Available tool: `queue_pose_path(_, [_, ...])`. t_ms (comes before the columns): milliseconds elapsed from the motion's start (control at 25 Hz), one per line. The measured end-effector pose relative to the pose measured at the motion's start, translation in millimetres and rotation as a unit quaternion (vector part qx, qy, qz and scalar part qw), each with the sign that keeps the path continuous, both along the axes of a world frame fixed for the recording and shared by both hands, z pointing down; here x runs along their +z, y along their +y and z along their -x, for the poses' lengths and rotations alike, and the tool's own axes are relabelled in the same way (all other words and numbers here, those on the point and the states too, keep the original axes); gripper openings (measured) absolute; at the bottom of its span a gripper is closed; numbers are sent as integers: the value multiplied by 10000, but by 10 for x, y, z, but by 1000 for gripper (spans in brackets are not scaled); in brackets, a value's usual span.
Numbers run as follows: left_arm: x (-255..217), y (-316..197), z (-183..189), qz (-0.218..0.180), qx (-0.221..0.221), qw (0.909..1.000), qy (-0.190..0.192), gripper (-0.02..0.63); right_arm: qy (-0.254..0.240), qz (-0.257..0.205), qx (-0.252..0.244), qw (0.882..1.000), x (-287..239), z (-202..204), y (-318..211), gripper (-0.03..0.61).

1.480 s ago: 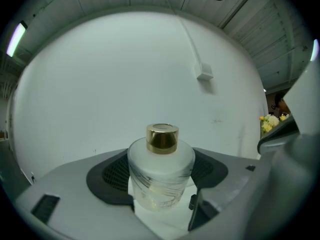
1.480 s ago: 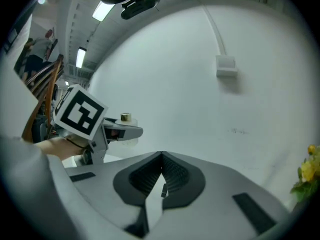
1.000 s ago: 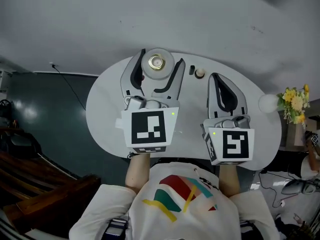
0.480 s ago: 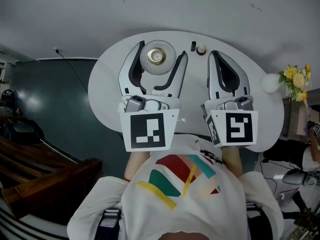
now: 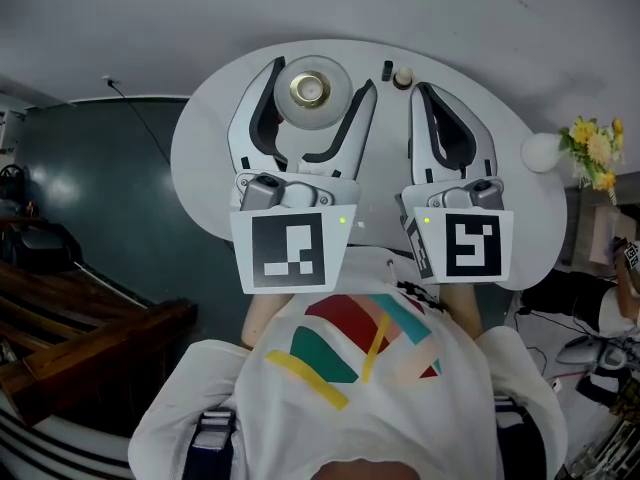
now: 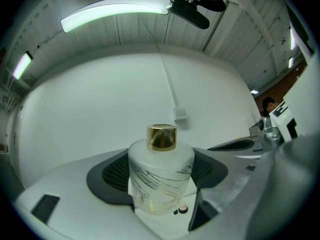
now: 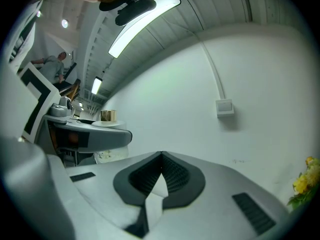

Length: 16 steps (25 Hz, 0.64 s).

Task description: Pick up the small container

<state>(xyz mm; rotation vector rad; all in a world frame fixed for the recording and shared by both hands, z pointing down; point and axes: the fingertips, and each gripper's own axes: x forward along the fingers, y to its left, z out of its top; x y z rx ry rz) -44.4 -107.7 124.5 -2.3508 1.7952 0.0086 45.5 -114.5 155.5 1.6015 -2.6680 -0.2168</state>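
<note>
My left gripper [image 5: 318, 80] is shut on a small frosted-glass container [image 5: 311, 90] with a gold cap, its jaws pressing both sides. In the left gripper view the container [image 6: 161, 176] sits upright between the dark pads [image 6: 114, 173], clear of the white table [image 5: 200, 168] below. A tiny cork-topped item [image 5: 403, 76] and a small black piece [image 5: 387, 69] lie on the table beyond. My right gripper [image 5: 426, 94] hangs beside them, shut and empty. Its pads [image 7: 172, 176] meet in the right gripper view, where the gold cap [image 7: 107, 115] shows at the left.
Yellow flowers [image 5: 592, 156] and a white ball [image 5: 541, 152] stand by the table's right edge. Dark wooden furniture [image 5: 80, 338] sits on the floor at the left. A cable and wall socket [image 6: 180, 113] run down the white wall behind.
The left gripper has drawn the container back from the table's far edge, away from the two small items. The right gripper has shifted back slightly, still shut.
</note>
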Motion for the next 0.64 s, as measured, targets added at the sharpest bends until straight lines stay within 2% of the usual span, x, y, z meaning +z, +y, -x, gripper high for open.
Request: queue_pose_path(640, [-20, 17, 90, -110, -47, 9999, 93, 353, 59, -40, 74, 9999, -2, -6, 35, 11])
